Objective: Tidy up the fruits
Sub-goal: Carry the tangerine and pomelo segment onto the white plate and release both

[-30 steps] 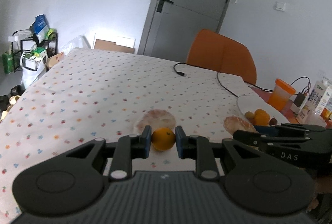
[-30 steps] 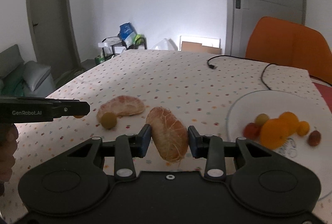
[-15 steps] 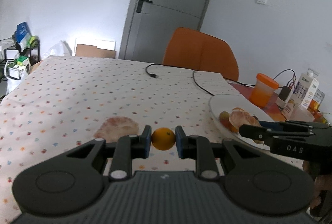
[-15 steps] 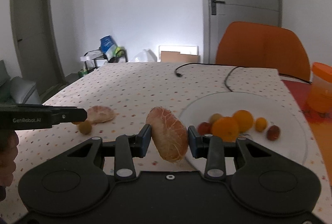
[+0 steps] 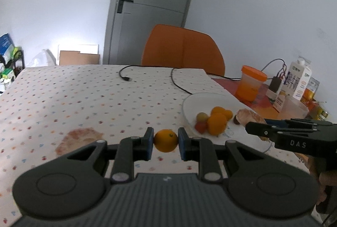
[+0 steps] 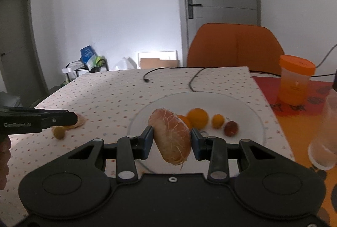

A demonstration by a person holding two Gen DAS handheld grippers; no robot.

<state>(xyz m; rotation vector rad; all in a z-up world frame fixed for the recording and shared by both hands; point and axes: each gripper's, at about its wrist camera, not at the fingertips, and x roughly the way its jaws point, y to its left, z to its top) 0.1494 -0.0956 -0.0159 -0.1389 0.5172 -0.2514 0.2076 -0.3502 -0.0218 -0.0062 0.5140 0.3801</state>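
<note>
Clamped in left gripper [image 5: 165, 140]: small round smooth orange citrus [image 5: 165, 140], above dotted tablecloth [image 5: 84, 96]. Clamped in right gripper [image 6: 171, 140]: peeled pinkish pomelo segment [image 6: 171, 138], stringy with pith, over glossy round white plate [image 6: 248, 113] of small fruits.

A small orange [image 5: 166, 140] is held clear of the tablecloth. A peeled pomelo segment [image 6: 171, 139], pith-veined, is held above the white plate [image 6: 248, 113], where what appear to be oranges [image 6: 197, 118] are clustered.
</note>
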